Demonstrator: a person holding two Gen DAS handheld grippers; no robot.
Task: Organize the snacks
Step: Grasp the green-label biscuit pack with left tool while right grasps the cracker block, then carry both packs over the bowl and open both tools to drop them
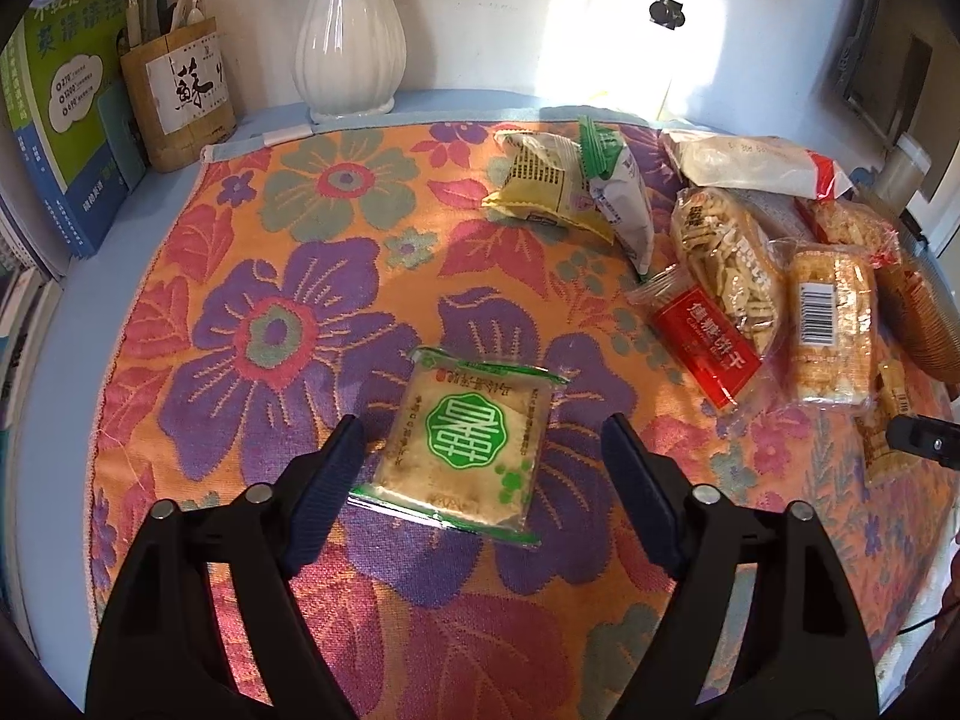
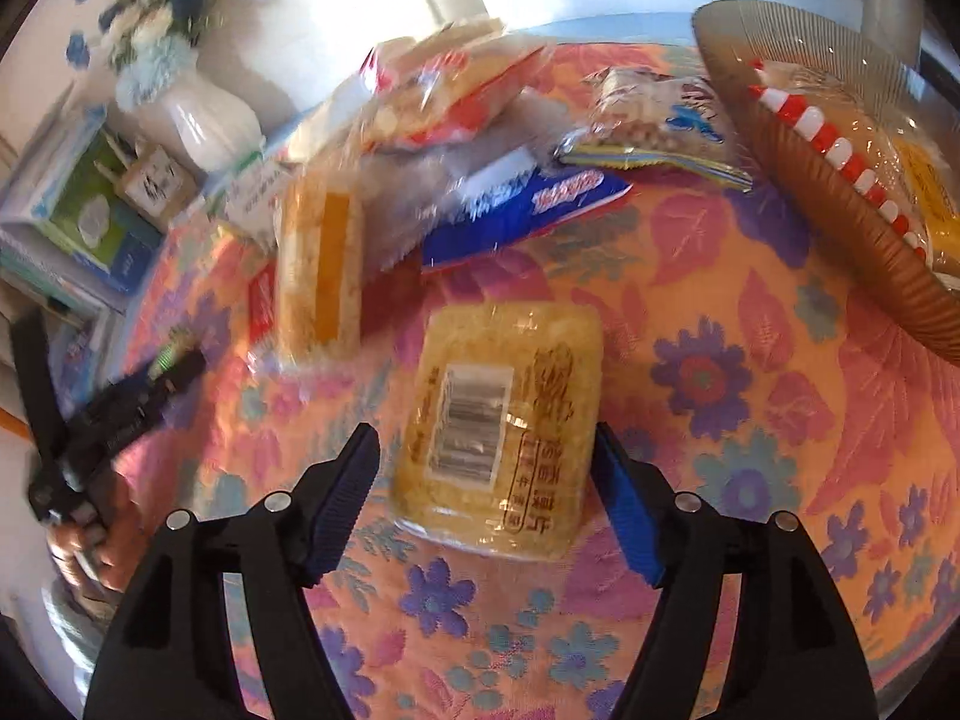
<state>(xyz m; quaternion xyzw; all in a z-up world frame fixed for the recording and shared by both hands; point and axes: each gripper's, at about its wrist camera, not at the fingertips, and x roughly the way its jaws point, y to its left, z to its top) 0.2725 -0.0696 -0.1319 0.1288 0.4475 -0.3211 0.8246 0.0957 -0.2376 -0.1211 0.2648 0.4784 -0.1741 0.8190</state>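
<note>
Left gripper (image 1: 483, 450) jaws apart, straddling flat green-labelled clear cracker packet (image 1: 462, 444) on floral woven cloth (image 1: 252, 276); open cloth toward 10 o'clock. Right gripper (image 2: 486, 468) jaws apart around yellow barcoded rice-cake packet (image 2: 504, 432); brown wicker basket rim (image 2: 798, 192) at 2 o'clock.

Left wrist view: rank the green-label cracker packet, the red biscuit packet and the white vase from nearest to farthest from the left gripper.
1. Green-label cracker packet, lying between the open fingers of the left gripper.
2. Red biscuit packet, to the right, mid-cloth.
3. White vase, at the back by the wall.
</note>
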